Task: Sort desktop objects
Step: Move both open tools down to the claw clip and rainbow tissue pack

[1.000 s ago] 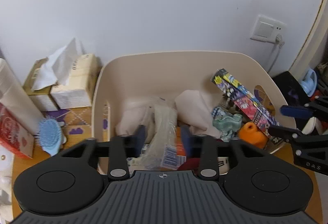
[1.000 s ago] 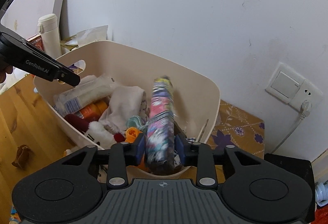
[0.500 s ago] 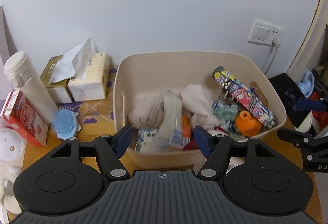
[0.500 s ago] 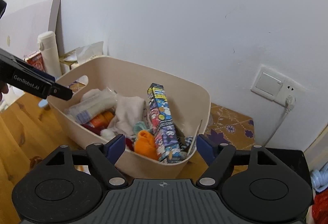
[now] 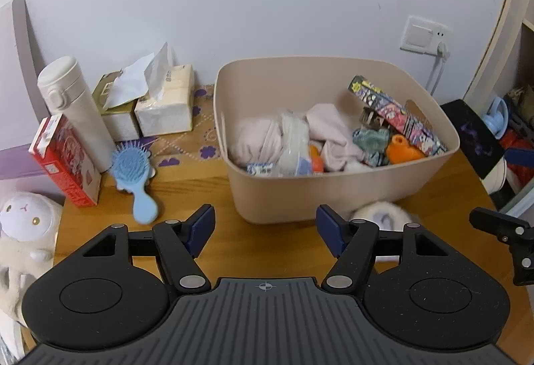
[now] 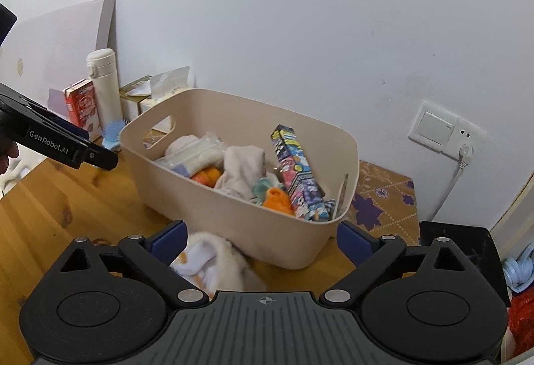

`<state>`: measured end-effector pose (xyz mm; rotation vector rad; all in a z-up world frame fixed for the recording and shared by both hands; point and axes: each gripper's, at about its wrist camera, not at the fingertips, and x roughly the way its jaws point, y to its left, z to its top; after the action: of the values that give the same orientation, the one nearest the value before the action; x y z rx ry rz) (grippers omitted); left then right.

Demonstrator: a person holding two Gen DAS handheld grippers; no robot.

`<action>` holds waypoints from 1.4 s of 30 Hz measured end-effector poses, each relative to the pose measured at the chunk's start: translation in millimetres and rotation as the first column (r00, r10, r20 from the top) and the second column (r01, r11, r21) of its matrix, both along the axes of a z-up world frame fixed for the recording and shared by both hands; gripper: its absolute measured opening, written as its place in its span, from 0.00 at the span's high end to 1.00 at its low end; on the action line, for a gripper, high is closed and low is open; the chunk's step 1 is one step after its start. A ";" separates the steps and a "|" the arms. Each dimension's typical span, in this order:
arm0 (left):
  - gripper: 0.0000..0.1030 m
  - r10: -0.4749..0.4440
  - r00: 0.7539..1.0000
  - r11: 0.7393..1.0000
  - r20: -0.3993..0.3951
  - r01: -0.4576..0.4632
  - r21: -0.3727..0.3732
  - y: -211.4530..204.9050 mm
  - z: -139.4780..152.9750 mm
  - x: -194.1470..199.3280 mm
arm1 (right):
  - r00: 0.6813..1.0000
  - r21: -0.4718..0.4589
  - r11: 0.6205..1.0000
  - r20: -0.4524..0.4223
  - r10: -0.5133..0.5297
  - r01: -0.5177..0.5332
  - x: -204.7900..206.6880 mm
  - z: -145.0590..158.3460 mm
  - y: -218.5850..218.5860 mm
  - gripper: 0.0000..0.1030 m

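A beige plastic bin stands on the wooden desk, filled with cloths, a clear plastic packet, an orange item and a colourful long box leaning in its right end. My left gripper is open and empty, drawn back in front of the bin. My right gripper has its jaws opening wide, with nothing pressed between them; a fluffy white item lies on the desk below it, against the bin's front.
Left of the bin are a blue hairbrush, tissue packs, a white flask, a red carton and a white plush toy. A wall socket with a cord sits to the right, near a black item.
The left gripper let go of the plastic packet and the right let go of the colourful box, both now lying in the bin. Both grippers opened and pulled back from the bin.
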<state>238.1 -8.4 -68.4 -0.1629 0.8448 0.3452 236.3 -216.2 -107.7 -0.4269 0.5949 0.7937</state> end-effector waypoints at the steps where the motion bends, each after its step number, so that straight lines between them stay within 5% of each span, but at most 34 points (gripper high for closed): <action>1: 0.33 -0.002 1.000 1.000 -0.003 0.002 0.001 -0.3 -0.8 -2.8 | 1.000 -0.001 1.000 0.000 -0.001 0.001 -3.8 0.0 -0.8 0.03; 21: 0.33 -0.077 0.992 0.997 -0.100 0.076 -0.011 -17.7 -42.2 -53.9 | 0.996 -0.074 0.997 -0.087 0.023 -0.030 -72.9 -39.6 0.0 0.00; 42: 0.33 -0.232 0.960 0.964 -0.158 0.248 0.091 -32.8 -91.4 -62.6 | 0.961 -0.165 0.978 -0.266 0.079 -0.126 -94.6 -111.0 29.1 0.03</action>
<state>175.5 -41.3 -159.9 0.0689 0.9765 0.1750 141.7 -187.0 -218.7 -0.5279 0.8988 0.9064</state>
